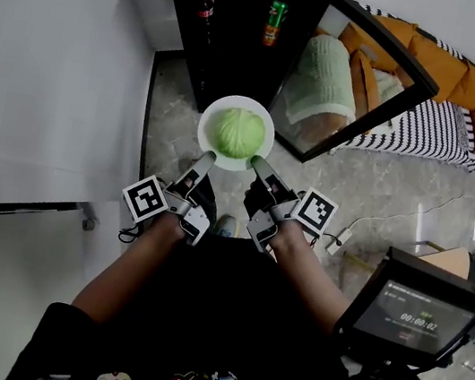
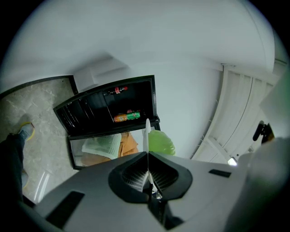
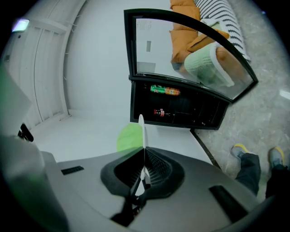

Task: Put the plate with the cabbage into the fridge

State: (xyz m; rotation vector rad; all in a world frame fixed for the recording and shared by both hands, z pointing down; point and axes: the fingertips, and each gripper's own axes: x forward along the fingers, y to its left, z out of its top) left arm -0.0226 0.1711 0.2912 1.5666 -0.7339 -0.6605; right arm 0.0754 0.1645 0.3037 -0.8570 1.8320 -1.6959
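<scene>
A white plate (image 1: 217,109) carries a round green cabbage (image 1: 237,133) and hangs in the air just in front of the open black fridge (image 1: 232,42). My left gripper (image 1: 203,161) is shut on the plate's near left rim, my right gripper (image 1: 258,164) on its near right rim. In the left gripper view the plate (image 2: 147,133) shows edge-on between the closed jaws, the cabbage (image 2: 161,142) right of it. The right gripper view has the plate's edge (image 3: 142,131) with the cabbage (image 3: 128,137) to its left.
The fridge's glass door (image 1: 364,89) stands swung open to the right. Inside are a dark bottle (image 1: 206,3) and a green and orange bottle (image 1: 276,18). A white wall (image 1: 46,87) runs along the left. A cable (image 1: 396,222) lies on the stone floor.
</scene>
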